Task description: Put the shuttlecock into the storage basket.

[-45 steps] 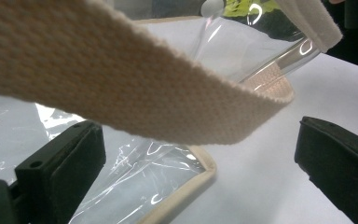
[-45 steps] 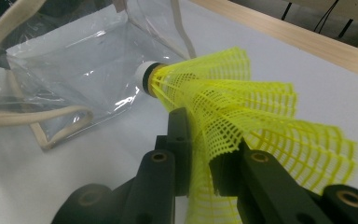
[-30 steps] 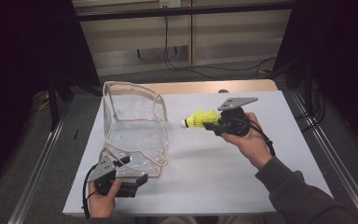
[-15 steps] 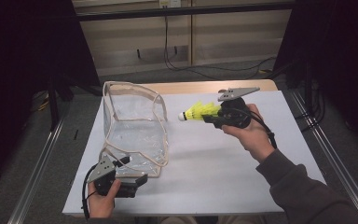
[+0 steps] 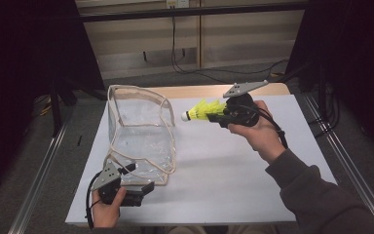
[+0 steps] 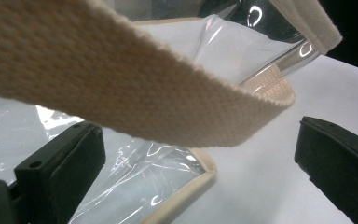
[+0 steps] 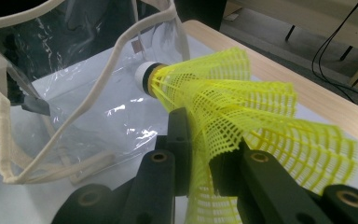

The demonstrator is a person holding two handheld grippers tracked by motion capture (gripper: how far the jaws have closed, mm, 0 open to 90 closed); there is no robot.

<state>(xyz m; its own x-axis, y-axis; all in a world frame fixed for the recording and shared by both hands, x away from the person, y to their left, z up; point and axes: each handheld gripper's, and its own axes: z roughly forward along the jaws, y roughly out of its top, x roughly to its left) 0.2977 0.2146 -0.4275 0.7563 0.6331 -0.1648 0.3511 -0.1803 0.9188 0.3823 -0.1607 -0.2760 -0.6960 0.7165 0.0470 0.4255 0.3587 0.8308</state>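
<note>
Right gripper point(image 5: 213, 116) has lifted slightly, jaws pinching a neon-yellow mesh shuttlecock point(image 5: 202, 110), white cork toward the clear bag point(image 5: 139, 134); left gripper point(image 5: 143, 189) seemingly wide.

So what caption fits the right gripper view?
Right gripper pinching a yellow shuttlecock beside a clear bag.

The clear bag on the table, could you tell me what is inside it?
Nothing shows inside the bag; through its clear walls only the table appears. The shuttlecock is outside, in the right gripper.
</note>
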